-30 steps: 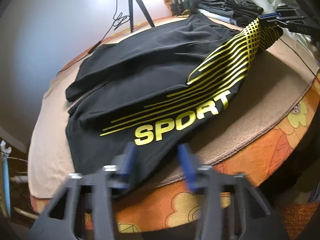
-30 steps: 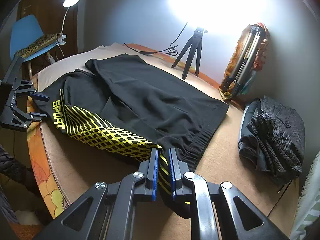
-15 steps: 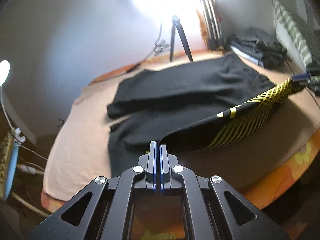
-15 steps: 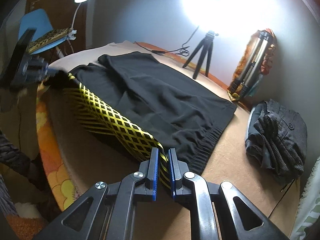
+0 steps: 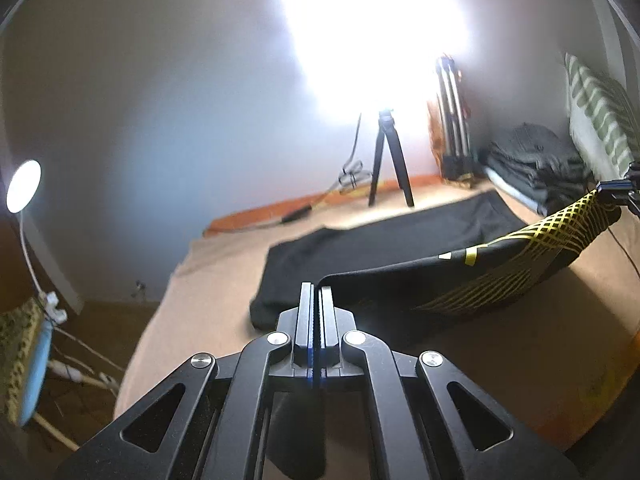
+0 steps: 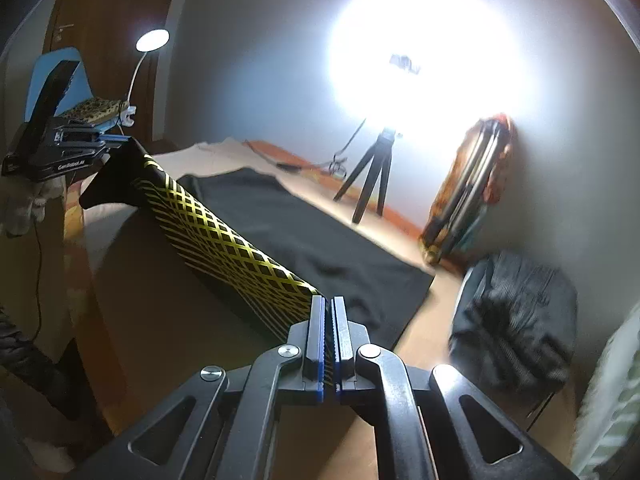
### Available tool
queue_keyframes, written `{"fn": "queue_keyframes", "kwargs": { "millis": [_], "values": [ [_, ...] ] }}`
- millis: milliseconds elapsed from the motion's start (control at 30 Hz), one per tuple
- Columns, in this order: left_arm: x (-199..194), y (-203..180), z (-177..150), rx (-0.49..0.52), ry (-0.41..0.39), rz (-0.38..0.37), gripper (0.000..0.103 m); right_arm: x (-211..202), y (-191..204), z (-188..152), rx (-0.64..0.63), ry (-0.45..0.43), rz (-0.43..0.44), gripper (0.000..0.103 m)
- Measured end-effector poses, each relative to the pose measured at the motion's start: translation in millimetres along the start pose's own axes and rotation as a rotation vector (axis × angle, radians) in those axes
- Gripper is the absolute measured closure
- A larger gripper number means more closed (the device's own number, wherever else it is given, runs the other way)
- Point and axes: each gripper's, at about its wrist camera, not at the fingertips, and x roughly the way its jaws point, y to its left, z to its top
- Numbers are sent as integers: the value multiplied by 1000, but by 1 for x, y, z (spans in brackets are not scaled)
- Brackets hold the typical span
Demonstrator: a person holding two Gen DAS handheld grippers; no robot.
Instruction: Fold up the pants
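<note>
the left gripper (image 5: 317, 296) has its two fingers pressed together on a black edge of the pants (image 5: 400, 240), with only a thin sliver of fabric showing between the blue pads. from that pinch the cloth runs up and away to the right as a lifted band, black at first and then crossed with yellow lines, until it reaches the right gripper (image 5: 612, 188), seen small at the right edge of the left wrist view.

the right gripper (image 6: 328, 308) is likewise clamped tight on the pants (image 6: 280, 220), at the end of the leg where the yellow diamond lattice comes right down between its fingers. the patterned leg stretches from there up and to the left, off the bed (image 6: 432, 312), to the left gripper (image 6: 116, 140), which nips the far end beside a gloved hand (image 6: 24, 208).

so one leg hangs taut in the air between the two grippers, while the rest of the pants lies flat and dark on the tan bed cover behind and beneath it.

a small black tripod (image 6: 372, 176) stands on the bed past the pants under a very bright light. a folded tripod (image 6: 464, 200) leans on the wall, and a pile of dark folded clothes (image 6: 516, 312) sits near the right gripper. a lit desk lamp (image 6: 152, 40) stands above a blue chair (image 6: 44, 76).
</note>
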Motion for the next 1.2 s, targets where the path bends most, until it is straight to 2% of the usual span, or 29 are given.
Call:
{"fn": "queue_keyframes", "kwargs": {
  "millis": [167,333,467,600,767,967,1067,1200],
  "values": [
    [10,8,25,15,-50,16,103,7,-18,26,-24,-28,-50,103],
    [37,14,54,57,-71,38,103,29,-44,55,-47,-44,-106,103],
    [74,19,76,75,-52,42,103,63,-64,79,-47,-30,-135,103],
    [119,23,84,64,-3,38,103,112,-81,93,-25,8,-141,103],
    [179,23,77,69,95,19,103,174,-93,85,-22,90,-153,103],
    [240,10,68,120,184,19,103,243,-107,68,-4,189,-147,103],
    [262,8,64,142,224,24,102,268,-112,59,5,233,-150,103],
    [281,22,61,116,258,41,102,295,-119,49,-1,281,-152,103]
  ]
}}
